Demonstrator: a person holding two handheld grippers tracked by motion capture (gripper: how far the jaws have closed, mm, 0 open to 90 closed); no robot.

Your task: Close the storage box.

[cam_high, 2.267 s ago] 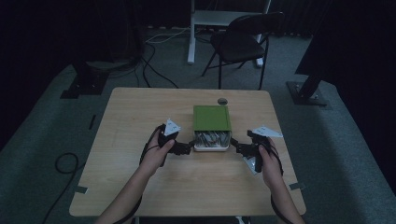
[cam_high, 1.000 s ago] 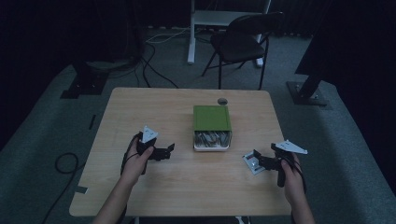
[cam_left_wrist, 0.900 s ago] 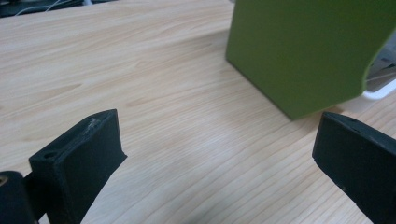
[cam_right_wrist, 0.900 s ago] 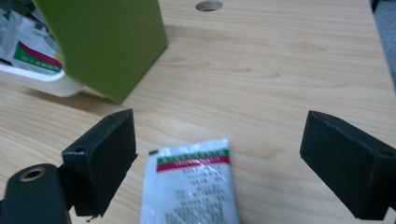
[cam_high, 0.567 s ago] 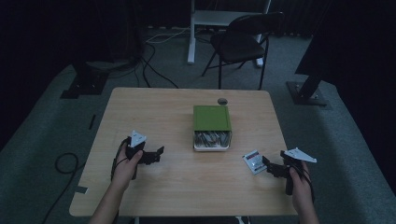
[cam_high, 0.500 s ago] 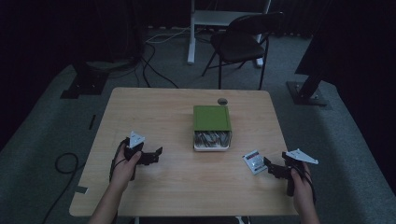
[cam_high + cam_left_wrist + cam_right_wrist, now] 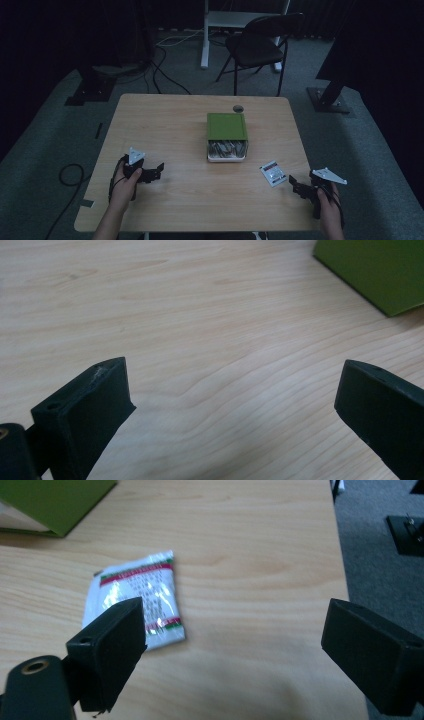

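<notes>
Right gripper view: packet [image 7: 137,600] beside left jaw

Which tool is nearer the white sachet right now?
Right. The right tool sits just beside the white sachet, jaws open. The left tool is across the table, beyond the green box.

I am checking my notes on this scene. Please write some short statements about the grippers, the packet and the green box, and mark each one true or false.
1. The right gripper is shut on the packet. False: its jaws stand open and the packet lies flat on the table.
2. The left gripper is open and holds nothing. True.
3. The packet lies inside the green box. False: it lies on the table, apart from the box.
4. The packet is nearer the right gripper than the left. True.
</notes>
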